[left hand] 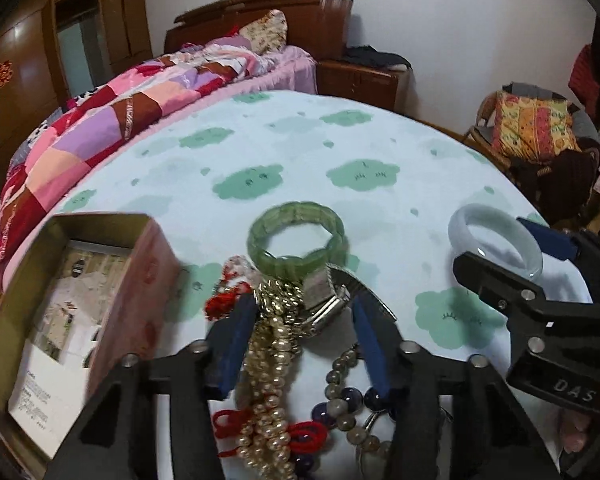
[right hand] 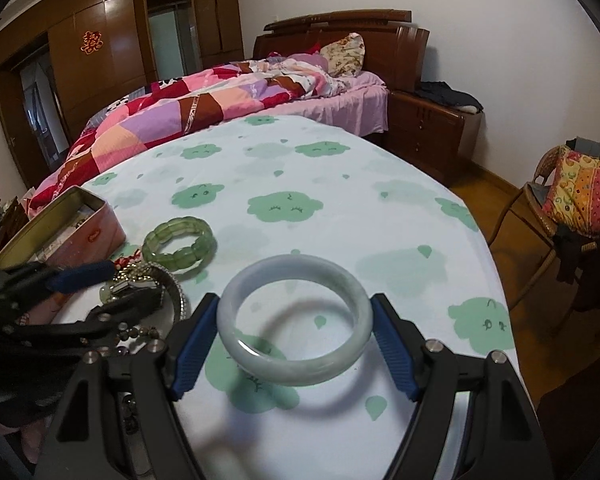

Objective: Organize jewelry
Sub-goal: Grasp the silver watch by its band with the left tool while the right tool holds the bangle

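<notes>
At lower centre the right gripper [right hand: 294,344] clamped the bangle [right hand: 294,320] across its rim — stiff, slick, breakable — while the left gripper [left hand: 300,344], half open, straddled limp pearls [left hand: 270,376].

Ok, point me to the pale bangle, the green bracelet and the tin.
pale bangle [right hand: 296,374]: right wrist view, near side of the ring.
green bracelet [left hand: 296,261]: left wrist view, near side of the band.
tin [left hand: 138,304]: left wrist view, pink outer wall.
</notes>
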Demonstrator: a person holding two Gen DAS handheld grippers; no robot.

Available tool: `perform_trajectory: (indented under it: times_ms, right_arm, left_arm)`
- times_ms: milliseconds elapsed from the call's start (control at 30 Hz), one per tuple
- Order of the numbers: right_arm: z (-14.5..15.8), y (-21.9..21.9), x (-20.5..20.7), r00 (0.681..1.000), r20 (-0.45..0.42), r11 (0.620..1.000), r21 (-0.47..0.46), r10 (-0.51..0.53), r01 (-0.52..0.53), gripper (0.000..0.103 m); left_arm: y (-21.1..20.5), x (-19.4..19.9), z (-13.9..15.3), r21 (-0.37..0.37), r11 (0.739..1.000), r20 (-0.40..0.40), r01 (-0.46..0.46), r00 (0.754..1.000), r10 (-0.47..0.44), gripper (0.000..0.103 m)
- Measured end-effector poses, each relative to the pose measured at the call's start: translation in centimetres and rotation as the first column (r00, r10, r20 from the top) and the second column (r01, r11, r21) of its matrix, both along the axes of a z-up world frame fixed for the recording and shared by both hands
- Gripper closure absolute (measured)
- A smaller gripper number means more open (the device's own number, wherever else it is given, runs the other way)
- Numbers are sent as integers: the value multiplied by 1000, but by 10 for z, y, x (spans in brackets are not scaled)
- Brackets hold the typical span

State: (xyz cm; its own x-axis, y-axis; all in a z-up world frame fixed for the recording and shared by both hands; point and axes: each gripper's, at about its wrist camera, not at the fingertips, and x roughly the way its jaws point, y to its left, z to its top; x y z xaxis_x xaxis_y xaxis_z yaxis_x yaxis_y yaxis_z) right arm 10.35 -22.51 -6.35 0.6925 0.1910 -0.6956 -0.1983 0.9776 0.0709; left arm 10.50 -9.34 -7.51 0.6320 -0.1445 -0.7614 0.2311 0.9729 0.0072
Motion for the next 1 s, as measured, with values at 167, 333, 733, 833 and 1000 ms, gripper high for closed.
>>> perform_trajectory:
  times_ms: [167, 333, 733, 833, 1000]
  right_arm:
    - [0, 4, 0, 1000, 1, 1000, -7, 9, -9, 25]
    - [0, 5, -1, 1000, 4, 1000, -5, 12, -12, 25]
    - [1, 6, -1, 1000, 8, 1000, -7, 18, -18, 25]
    - [2, 7, -3, 1000, 14, 1000, -7, 28, -28, 25]
    - [8, 15, -6, 998, 11, 998, 11, 61, -62, 25]
  left_arm:
    - [3, -1, 5, -12, 1000, 27, 15, 1000, -15, 83]
    - [12, -6, 12, -78, 997, 33, 4, 999, -1, 87]
    - [27, -32, 53, -168, 986, 136, 21, 991, 2, 88]
    - [35, -36, 61, -193, 981, 151, 22, 988, 7, 88]
    - [50, -41, 75, -221, 975, 180, 17, 983, 24, 88]
